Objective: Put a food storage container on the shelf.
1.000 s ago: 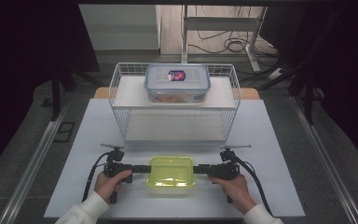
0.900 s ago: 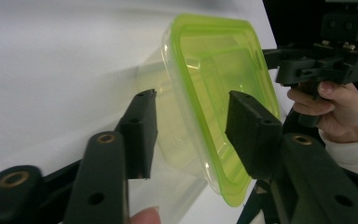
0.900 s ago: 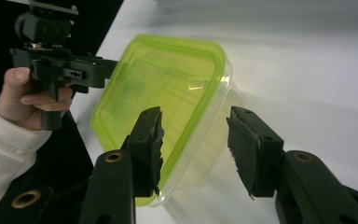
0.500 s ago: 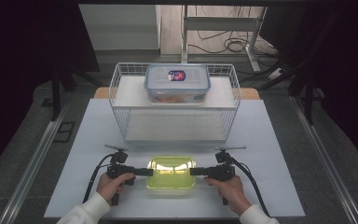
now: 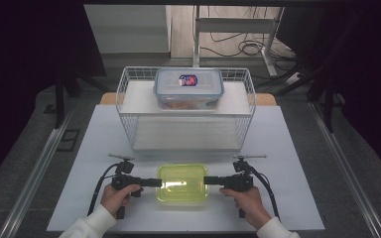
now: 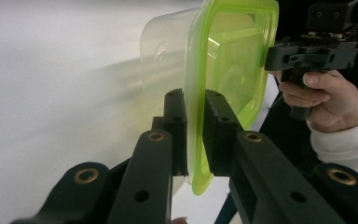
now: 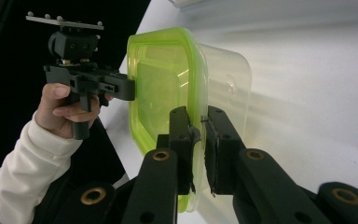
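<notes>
Two grippers hold one green-lidded box (image 5: pixel 182 183) by opposite short ends, near the front edge of the white table (image 5: pixel 297 163). The left gripper (image 6: pixel 193 135) is nearly closed, its jaws clamped on the lid rim; the right gripper (image 7: pixel 198 149) grips the far end's rim likewise. Judgement: the paired grip keeps the box level and shares its load between both hands. Whether the box rests on the table or hangs just above it cannot be told. The clear body appears empty.

Behind the box stands a wire basket (image 5: pixel 129 124), open at the top. Inside it a shelf carries a second box (image 5: pixel 188 88) with a clear lid, occupying the rear. The basket's front wall stands between the held box and the free space inside.
</notes>
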